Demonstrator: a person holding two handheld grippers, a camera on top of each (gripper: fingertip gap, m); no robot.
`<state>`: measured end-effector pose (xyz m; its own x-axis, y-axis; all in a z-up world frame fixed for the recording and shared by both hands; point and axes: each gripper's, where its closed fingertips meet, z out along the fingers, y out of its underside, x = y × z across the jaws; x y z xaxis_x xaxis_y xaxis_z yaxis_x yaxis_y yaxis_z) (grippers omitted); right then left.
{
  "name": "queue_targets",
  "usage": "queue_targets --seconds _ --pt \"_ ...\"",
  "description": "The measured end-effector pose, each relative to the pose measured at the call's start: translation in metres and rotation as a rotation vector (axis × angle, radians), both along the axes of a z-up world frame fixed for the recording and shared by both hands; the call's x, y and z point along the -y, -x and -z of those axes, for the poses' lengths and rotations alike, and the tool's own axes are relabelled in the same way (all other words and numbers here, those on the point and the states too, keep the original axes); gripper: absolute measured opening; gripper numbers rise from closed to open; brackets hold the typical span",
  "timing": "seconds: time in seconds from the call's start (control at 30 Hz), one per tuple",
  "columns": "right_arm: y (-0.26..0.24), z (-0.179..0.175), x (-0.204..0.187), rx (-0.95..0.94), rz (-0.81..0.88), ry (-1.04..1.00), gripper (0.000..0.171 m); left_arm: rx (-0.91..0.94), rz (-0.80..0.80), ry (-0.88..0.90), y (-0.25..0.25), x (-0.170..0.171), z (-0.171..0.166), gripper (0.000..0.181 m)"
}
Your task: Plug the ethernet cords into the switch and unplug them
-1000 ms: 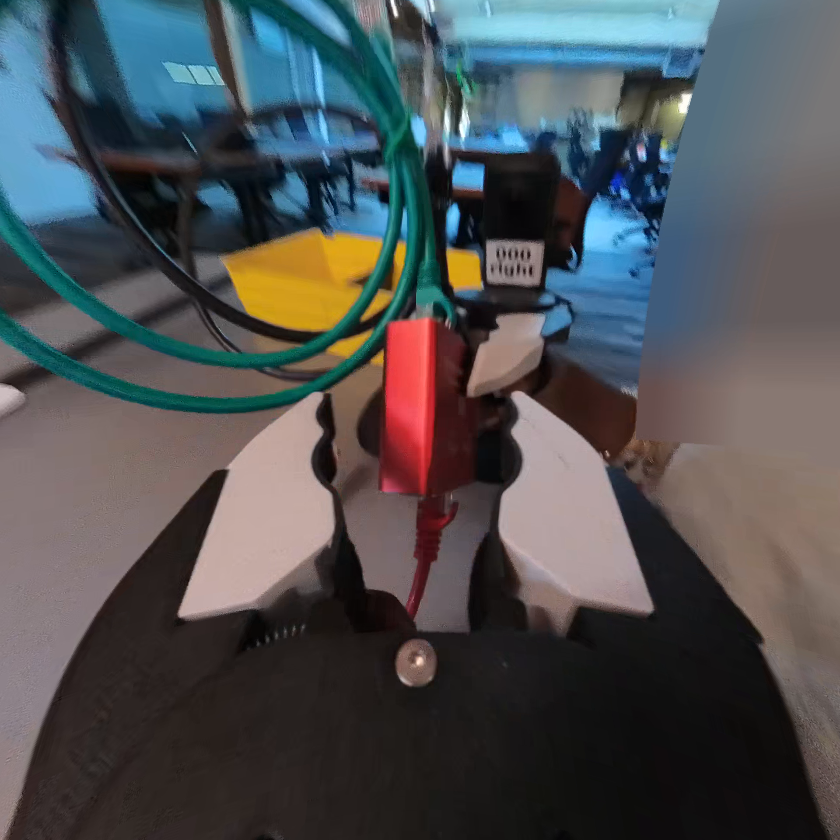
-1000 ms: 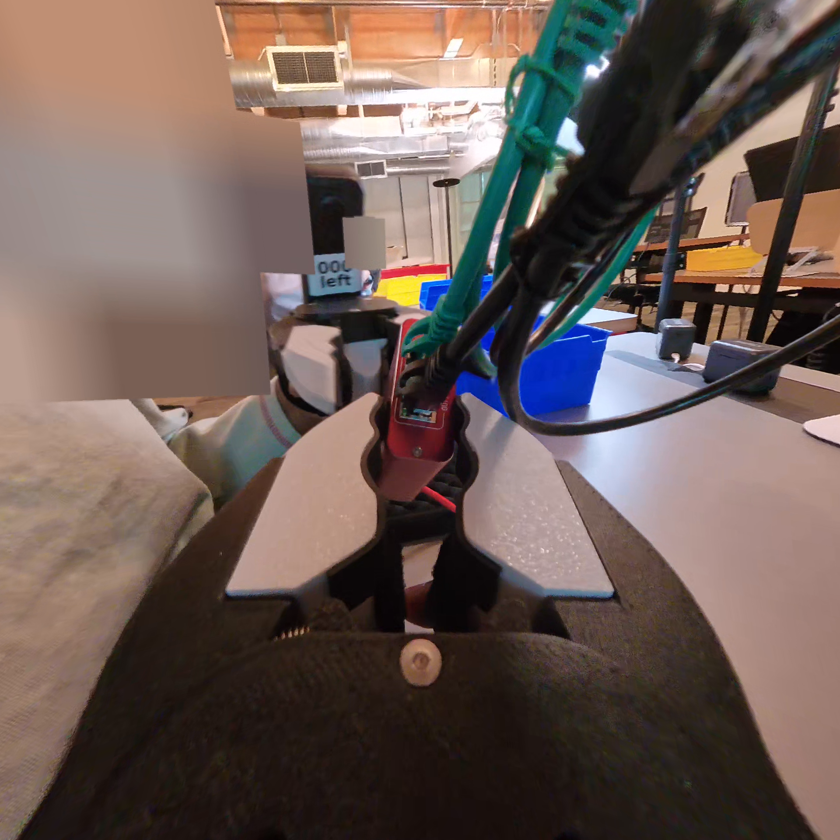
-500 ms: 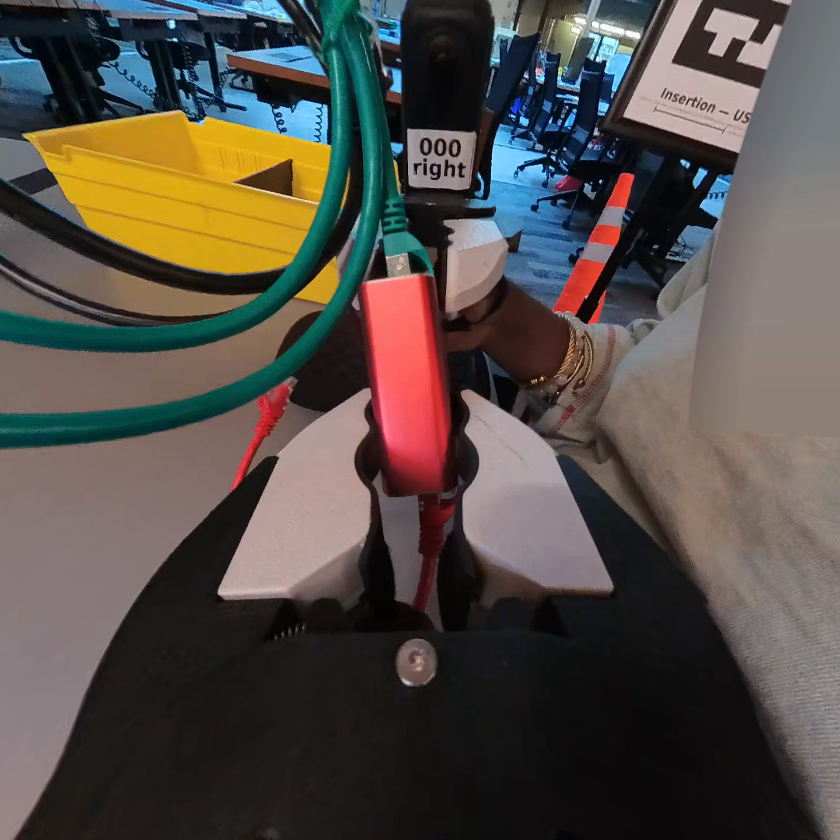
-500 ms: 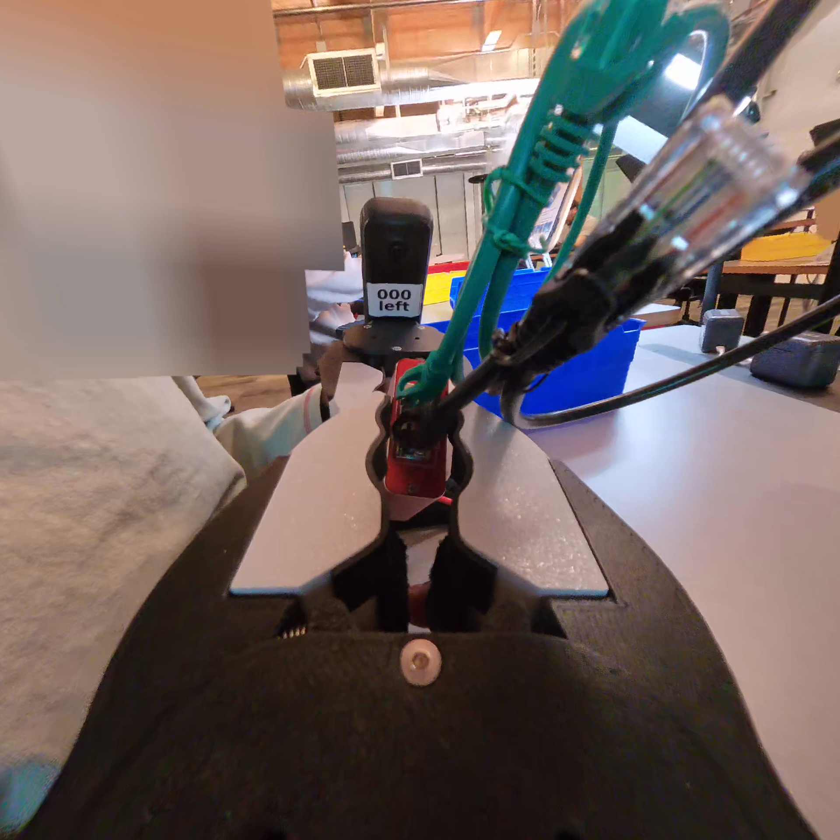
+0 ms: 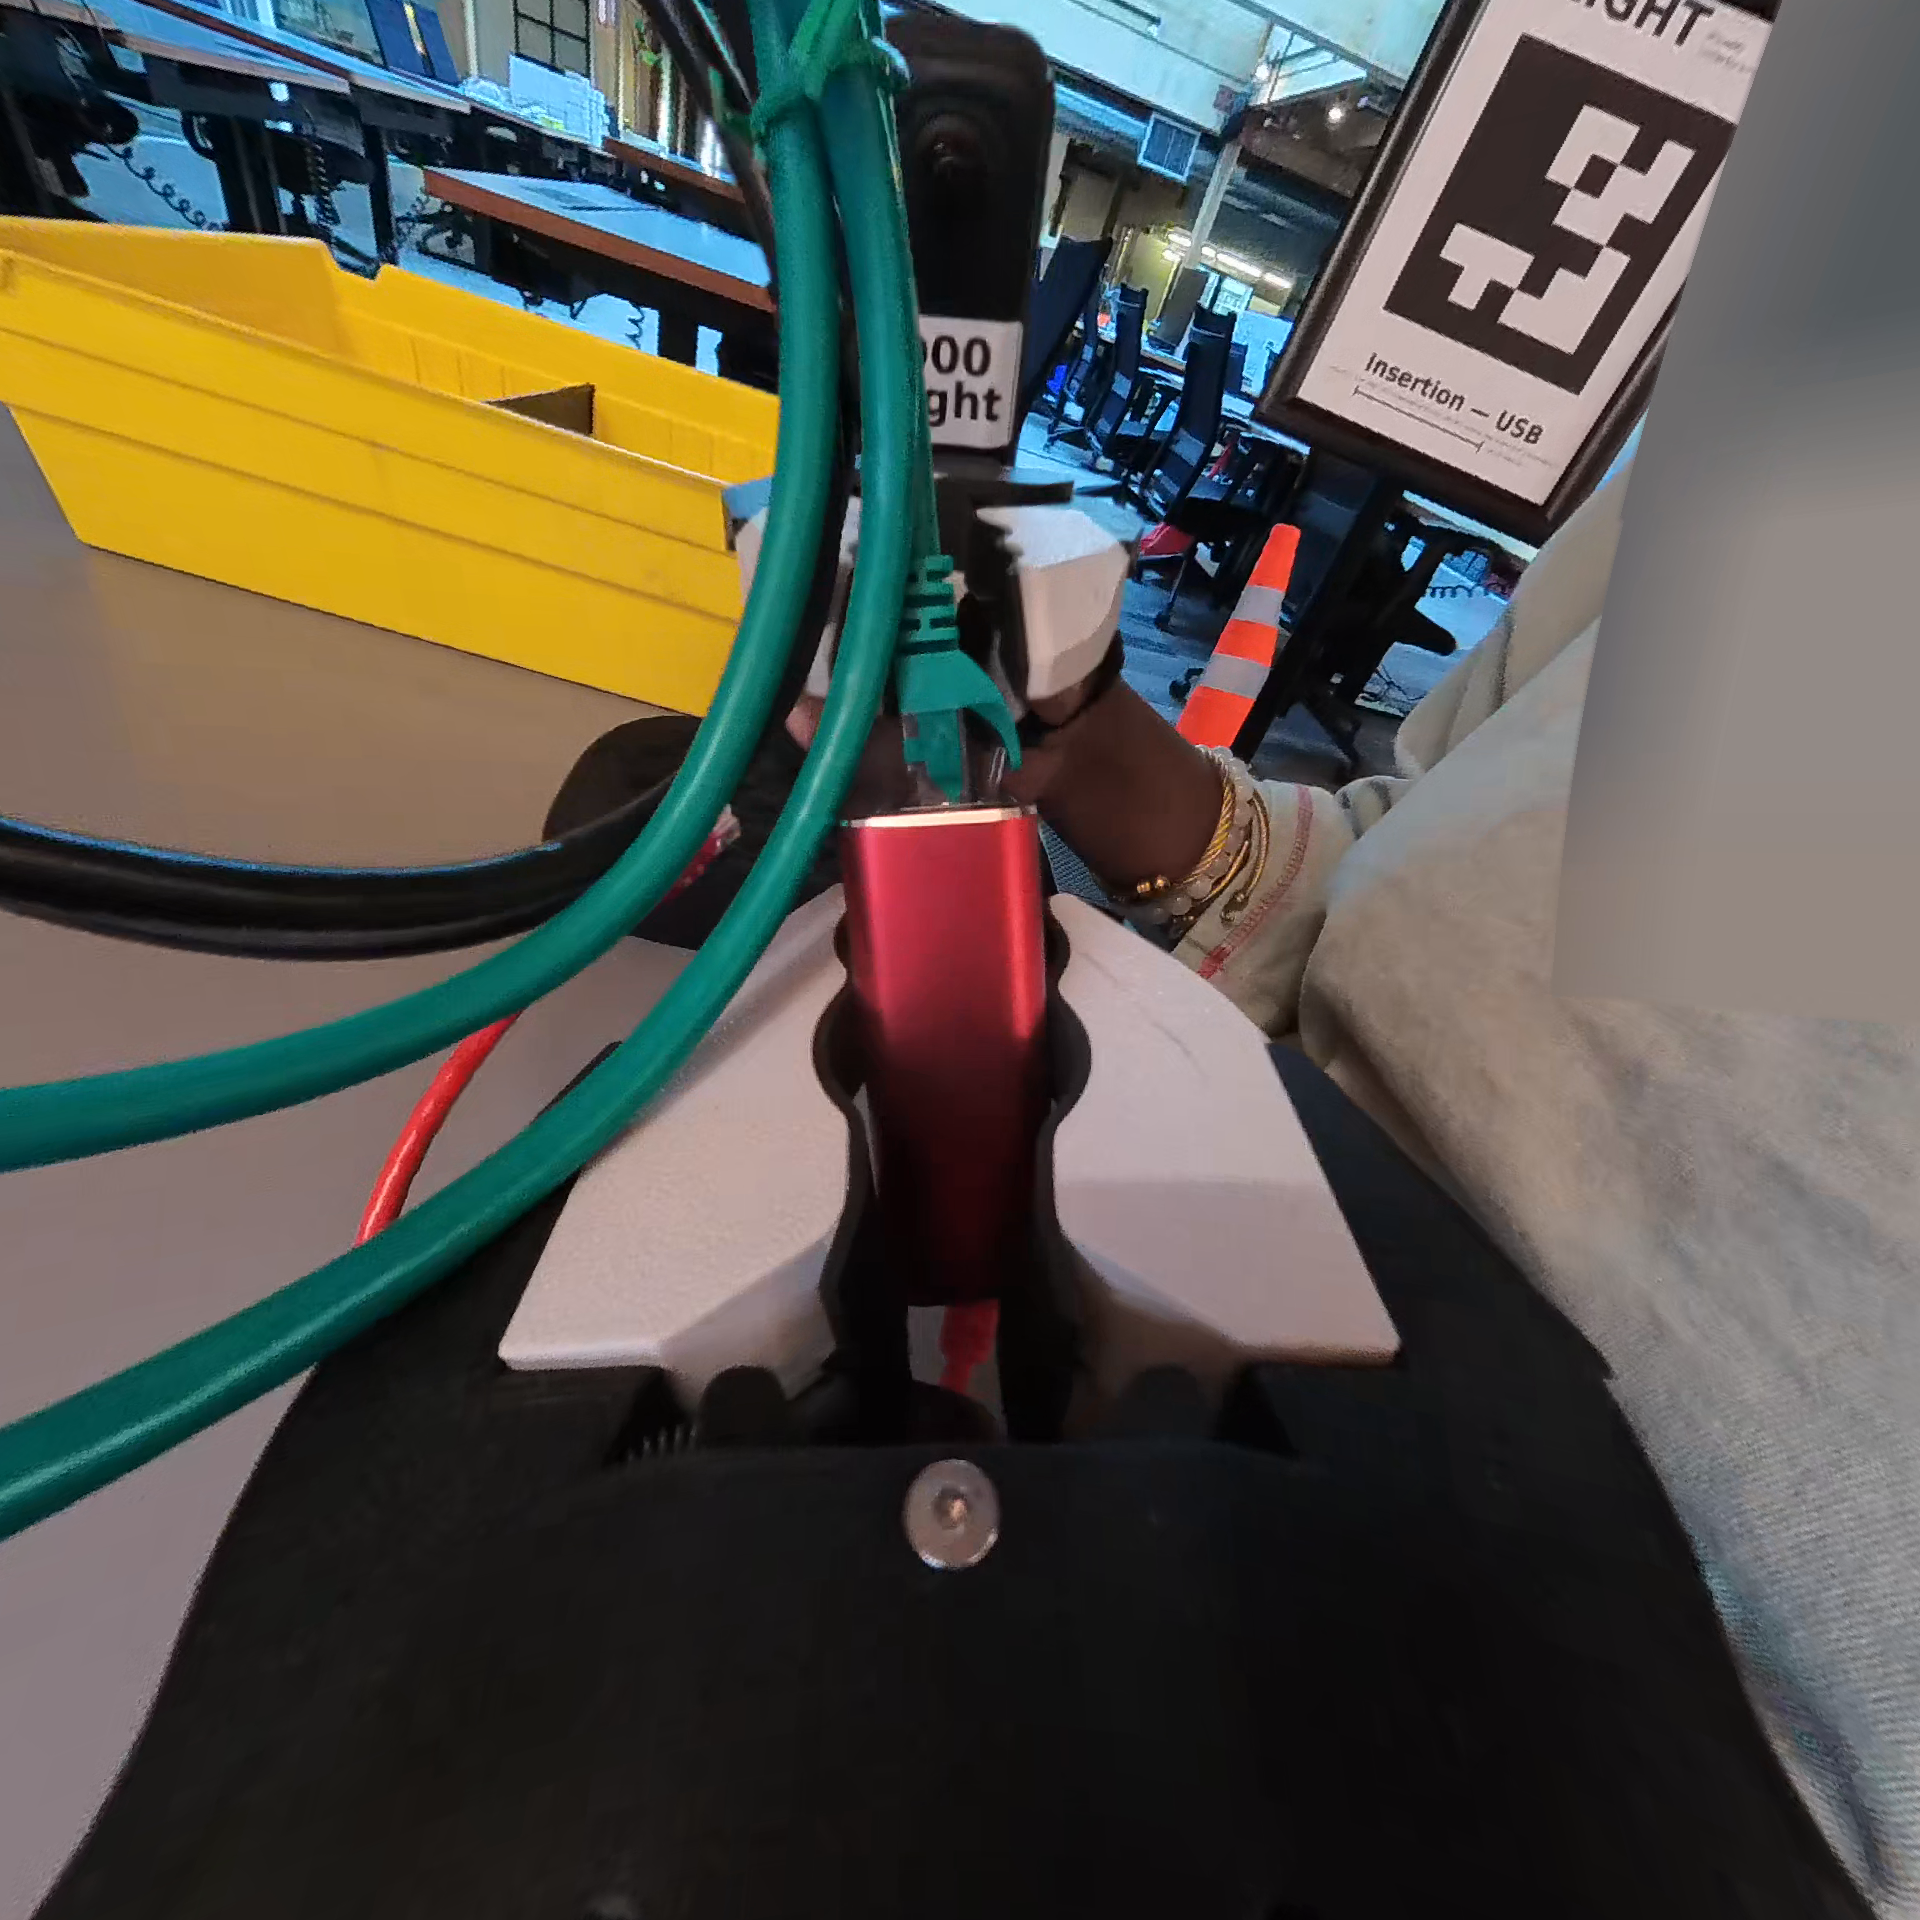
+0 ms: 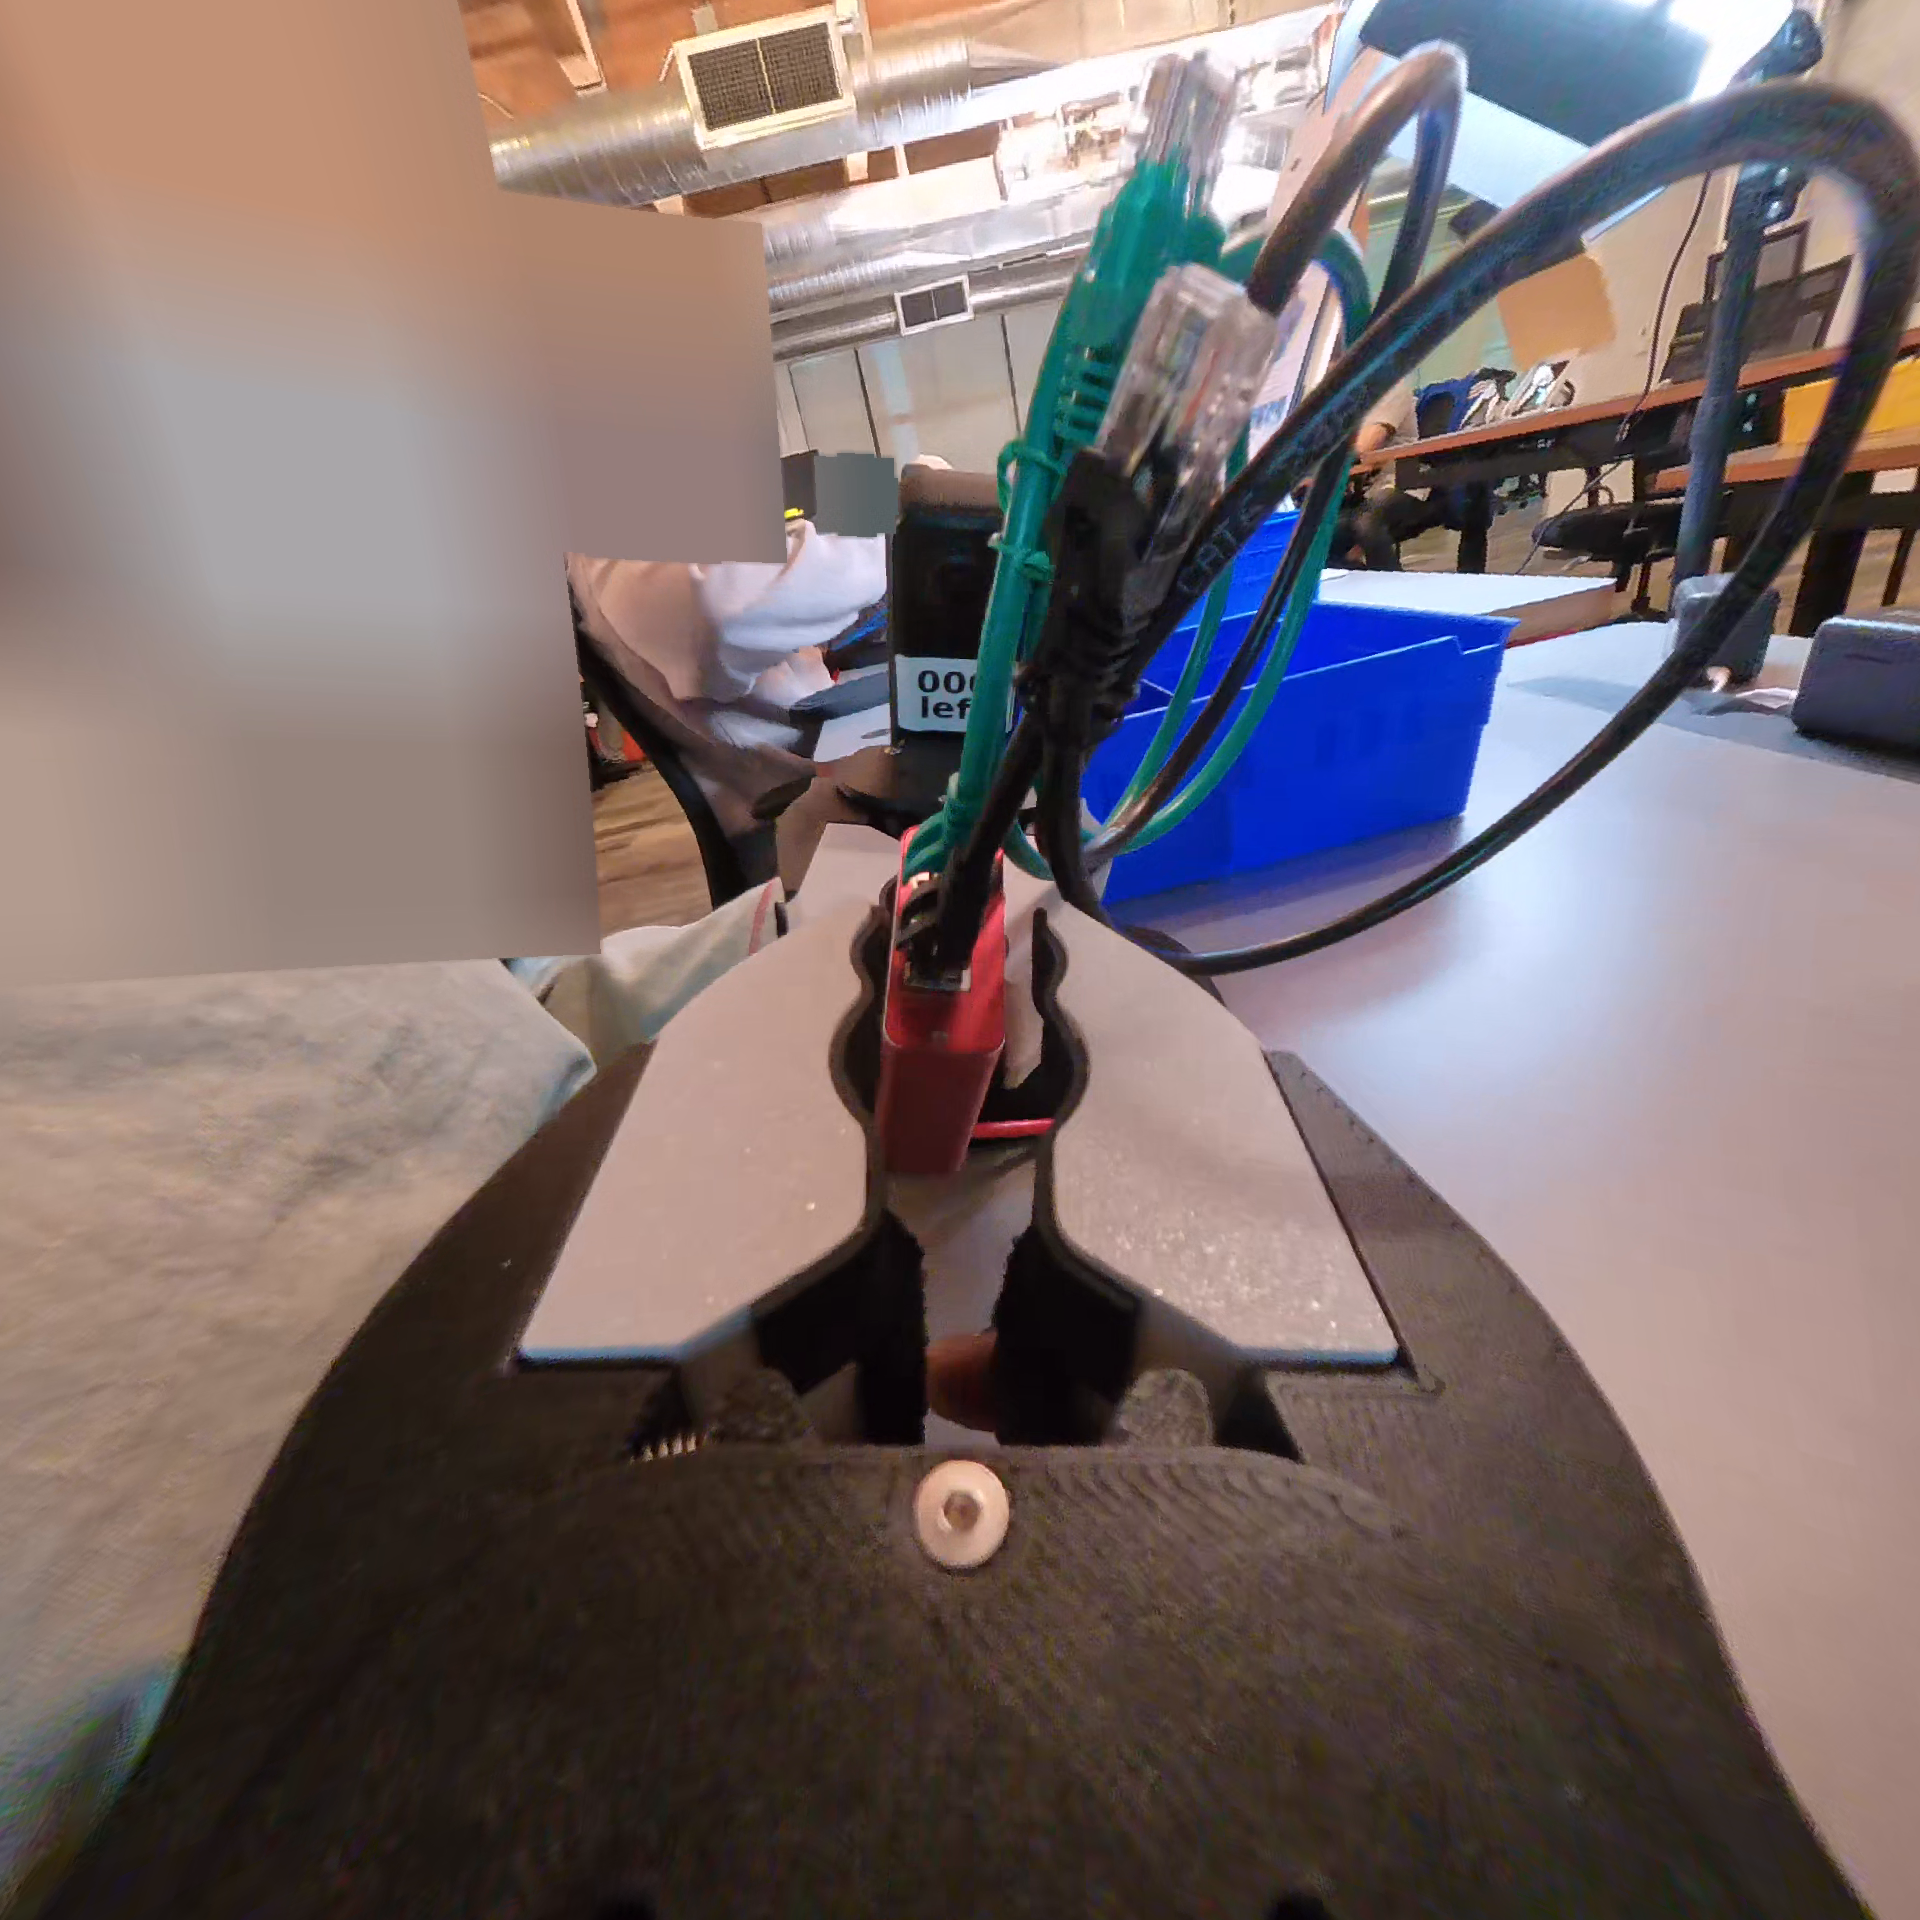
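The left gripper (image 5: 940, 1060) is clenched on a red switch (image 5: 940, 1018) held above the grey desk (image 5: 260, 727). A green cord (image 5: 940, 665) and a black cord (image 6: 971, 842) enter the switch's far end, a red cord (image 5: 426, 1132) its near end. The right gripper (image 6: 961, 1039) has parted fingers (image 6: 727, 1143) flanking the switch, one touching it. A yellow bin (image 5: 364, 457) sits behind the switch.

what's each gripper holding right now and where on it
The left gripper clamps the red switch by its two sides. The right gripper has opened around the switch's port end and holds nothing.
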<state>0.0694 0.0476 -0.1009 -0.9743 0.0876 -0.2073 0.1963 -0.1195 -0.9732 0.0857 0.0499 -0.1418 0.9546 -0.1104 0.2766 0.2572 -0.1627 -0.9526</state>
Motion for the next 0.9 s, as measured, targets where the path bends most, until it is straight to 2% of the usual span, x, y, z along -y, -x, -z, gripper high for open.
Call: queue_targets --seconds 0.1,0.17,0.3,0.57,0.9 --pt "-0.001 0.004 0.008 0.012 -0.018 -0.011 0.026 0.005 0.007 -0.001 0.0 0.0 0.0 0.028" --pt "-0.003 0.006 0.01 0.004 -0.04 -0.01 0.017 0.015 0.011 -0.001 0.0 0.0 0.002 0.028" --pt "-0.003 0.009 0.01 -0.052 -0.018 -0.038 0.016 0.016 0.007 0.01 0.0 -0.001 0.005 0.029" --pt "0.01 0.018 0.007 -0.284 0.151 -0.144 0.018 0.059 -0.052 0.064 0.009 -0.003 0.014 0.028" --pt "0.021 0.012 0.01 -0.419 0.341 -0.152 0.018 0.123 -0.079 0.052 0.017 -0.002 0.014 0.03"
